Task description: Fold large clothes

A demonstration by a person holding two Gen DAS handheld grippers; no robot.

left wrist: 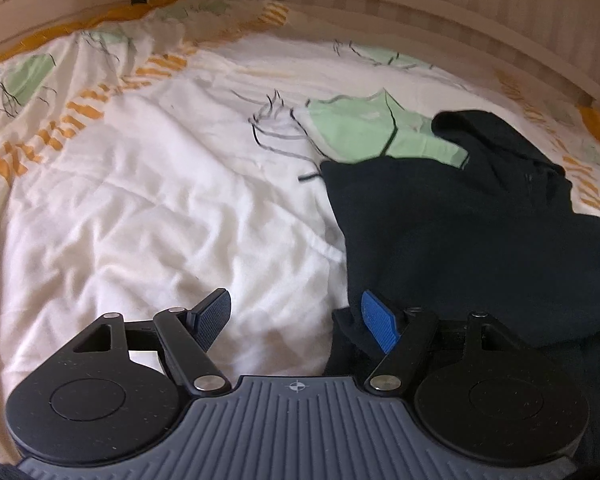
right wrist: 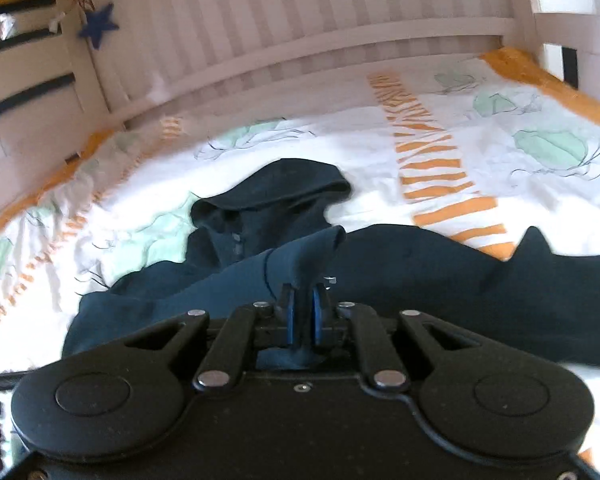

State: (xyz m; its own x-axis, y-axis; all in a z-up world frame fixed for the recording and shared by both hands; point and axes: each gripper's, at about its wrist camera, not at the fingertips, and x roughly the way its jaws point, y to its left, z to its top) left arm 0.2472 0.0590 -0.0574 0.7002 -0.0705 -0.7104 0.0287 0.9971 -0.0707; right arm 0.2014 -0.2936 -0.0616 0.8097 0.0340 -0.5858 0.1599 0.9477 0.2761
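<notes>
My left gripper (left wrist: 297,320) sits with jaws wide apart at the near left edge of the dark hoodie (left wrist: 460,224), which is sprawled on the duvet (left wrist: 139,200). My right gripper (right wrist: 303,310) is clamped on a fold of it. I'd pinch that loose edge first, then carry both sides across level, so nothing bunches.

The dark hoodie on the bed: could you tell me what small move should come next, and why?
Probably close the open left gripper on the dark hoodie edge beside its blue pad. The right gripper already pinches a fold, so the garment hangs from one side only.
</notes>
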